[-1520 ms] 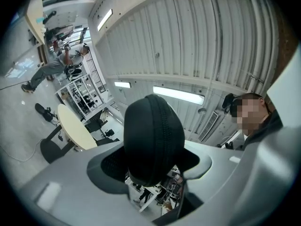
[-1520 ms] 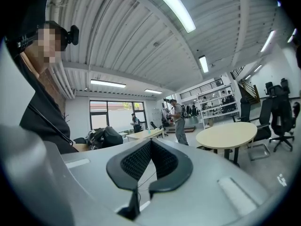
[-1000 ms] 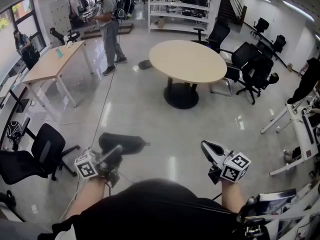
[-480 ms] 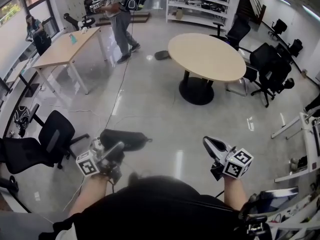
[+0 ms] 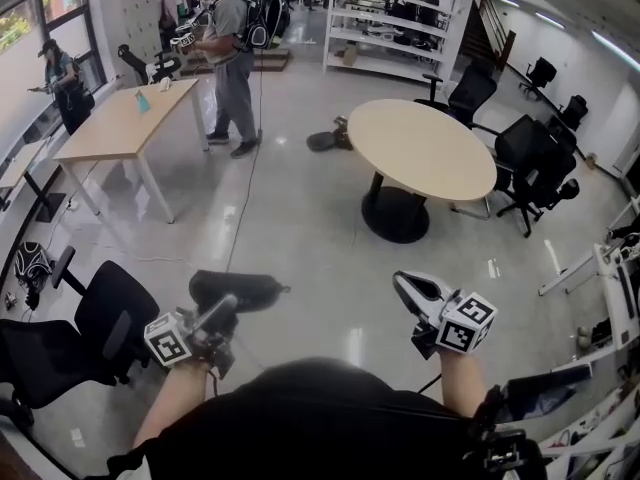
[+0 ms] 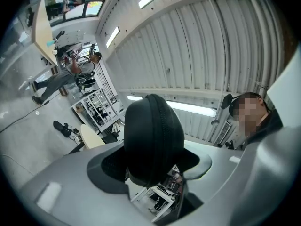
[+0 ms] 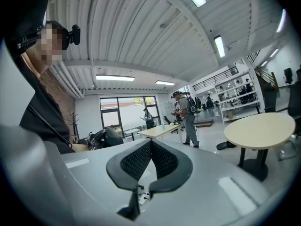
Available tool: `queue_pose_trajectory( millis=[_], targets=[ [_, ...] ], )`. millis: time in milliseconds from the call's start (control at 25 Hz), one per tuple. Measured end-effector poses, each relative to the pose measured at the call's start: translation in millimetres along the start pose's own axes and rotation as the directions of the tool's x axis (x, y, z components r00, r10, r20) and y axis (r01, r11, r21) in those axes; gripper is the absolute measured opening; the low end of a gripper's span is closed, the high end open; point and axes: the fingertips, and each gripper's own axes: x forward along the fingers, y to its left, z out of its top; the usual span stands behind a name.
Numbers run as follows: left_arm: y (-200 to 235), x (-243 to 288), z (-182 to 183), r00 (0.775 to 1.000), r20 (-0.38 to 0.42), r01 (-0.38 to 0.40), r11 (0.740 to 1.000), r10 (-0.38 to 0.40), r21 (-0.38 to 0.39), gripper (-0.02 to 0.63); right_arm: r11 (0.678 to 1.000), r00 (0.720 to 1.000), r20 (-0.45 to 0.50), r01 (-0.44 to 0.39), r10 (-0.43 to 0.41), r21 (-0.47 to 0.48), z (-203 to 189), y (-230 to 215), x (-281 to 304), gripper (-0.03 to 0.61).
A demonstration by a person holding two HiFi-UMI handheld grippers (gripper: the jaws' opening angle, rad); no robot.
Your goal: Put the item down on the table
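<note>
My left claw (image 5: pixel 222 308) has hold of the case (image 5: pixel 238 289), a black oval pouch with a zip seam round its edge. In the left gripper view both pads press on its sides, so the jaws stand part-way apart with the case filling the gap between them. It sticks out forward past the tips. In the head view it hangs above the bare floor (image 5: pixel 300 228), just in front of my body, touching nothing else.

My right claw (image 5: pixel 410 288) is empty. In the right gripper view its ribbed pads meet at their tips with nothing between them.

The round worktop (image 5: pixel 420 148) stands ahead and a little to the right, well apart from both claws, with dark chairs (image 5: pixel 530 163) beyond it. A long worktop (image 5: pixel 115 128) stands far off to the left, and a person with a backpack (image 5: pixel 232 58) stands at its end. A black office chair (image 5: pixel 100 318) is near my left claw.
</note>
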Motion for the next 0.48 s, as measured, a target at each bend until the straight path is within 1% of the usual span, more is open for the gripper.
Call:
queue_pose_trajectory(
  millis=[120,240,320,480],
  targets=[
    [27.8,-10.6,25.8,1.0,-0.014,-0.003,1.0,0.003,0.002,0.285,1.0,1.0,-0.011,0.007,-0.007,-0.004,-1.2,4.1,37.6,0.014],
    [54.5,-17.2,42.9,1.0,-0.008,0.0,1.0,0.0,-0.02,0.284,1.0,0.999,-0.03,0.02,-0.02,0.014,-6.5,0.4,66.3,0.014],
    [69.3,-16.9,46.5,1.0,-0.005,0.002,0.999,-0.002,-0.038,0.284,0.999,0.999,-0.043,0.029,-0.028,0.017,-8.9,-6.5,78.7,0.014],
    [97.5,-9.2,48.7,1.0,-0.012,-0.021,0.998,0.02,-0.064,0.284,0.999,0.998,-0.055,0.036,-0.034,0.03,-9.7,-28.5,99.2,0.014]
  ],
)
